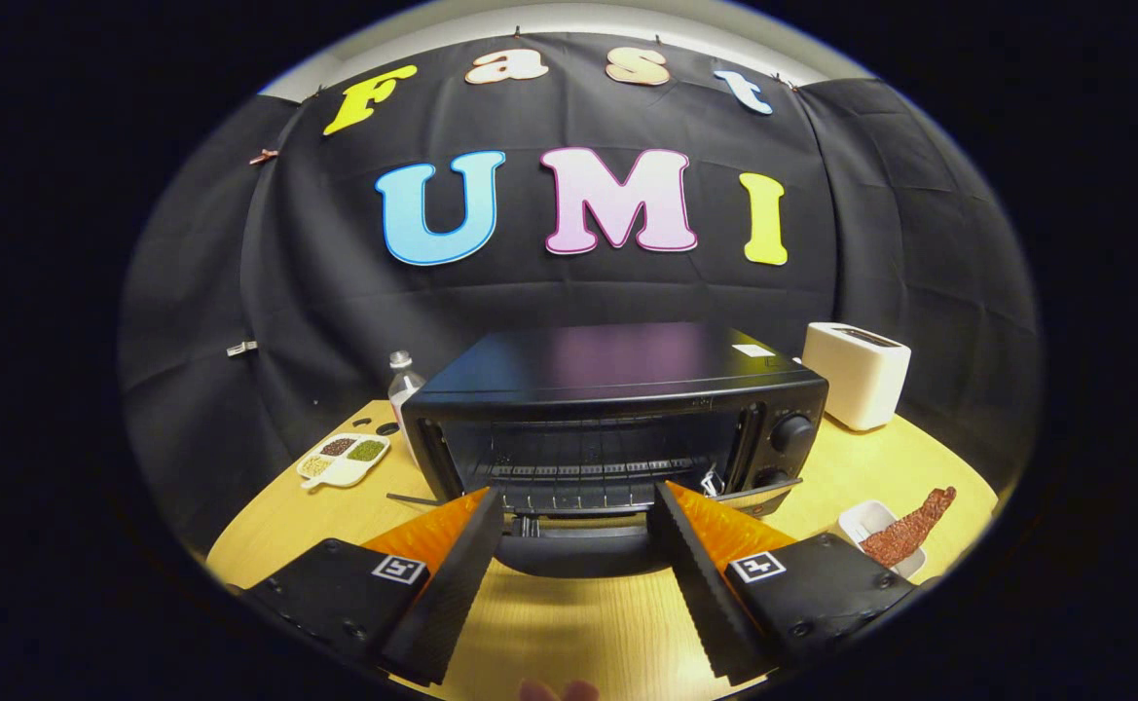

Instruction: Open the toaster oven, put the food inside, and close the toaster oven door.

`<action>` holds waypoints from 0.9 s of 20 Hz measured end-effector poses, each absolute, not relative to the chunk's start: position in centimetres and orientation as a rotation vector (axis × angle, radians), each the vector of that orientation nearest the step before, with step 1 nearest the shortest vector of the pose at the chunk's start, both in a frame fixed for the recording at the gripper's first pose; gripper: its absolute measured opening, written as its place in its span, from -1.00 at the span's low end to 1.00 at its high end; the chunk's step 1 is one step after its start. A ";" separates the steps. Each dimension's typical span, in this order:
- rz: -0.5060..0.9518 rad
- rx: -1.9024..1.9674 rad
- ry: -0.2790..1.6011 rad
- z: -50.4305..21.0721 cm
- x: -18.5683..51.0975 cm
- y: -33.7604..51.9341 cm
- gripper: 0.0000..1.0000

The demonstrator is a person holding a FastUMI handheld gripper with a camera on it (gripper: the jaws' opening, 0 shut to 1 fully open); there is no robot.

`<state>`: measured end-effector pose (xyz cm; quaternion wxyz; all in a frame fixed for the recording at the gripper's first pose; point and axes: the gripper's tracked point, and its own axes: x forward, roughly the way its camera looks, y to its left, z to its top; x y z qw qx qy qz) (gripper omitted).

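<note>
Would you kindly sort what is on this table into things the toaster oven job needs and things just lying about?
Needed: toaster oven, door already down; meat strip in its white dish; gripper, fingers open, nothing held.

Lying about: white toaster; water bottle; sectioned tray of grains.

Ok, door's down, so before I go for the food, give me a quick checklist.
1. Toaster oven door open: ok, folded down between the fingers.
2. Rack inside free: ok.
3. Gripper open, holding nothing: ok.
4. Food in reach: ok, resting in the white dish beside the fingers, on the oven's knob side.
5. Path to the dish clear: ok.
6. Food's firmness: cannot tell.
</note>
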<state>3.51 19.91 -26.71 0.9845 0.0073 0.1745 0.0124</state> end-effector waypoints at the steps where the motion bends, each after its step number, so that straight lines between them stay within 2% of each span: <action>1: 0.029 0.008 0.357 -26.9 3.2 19.9 0.94; 7: 0.039 -0.012 0.408 -28.8 0.7 19.9 0.94; 18: 0.046 -0.040 0.671 -37.4 -4.6 19.9 0.95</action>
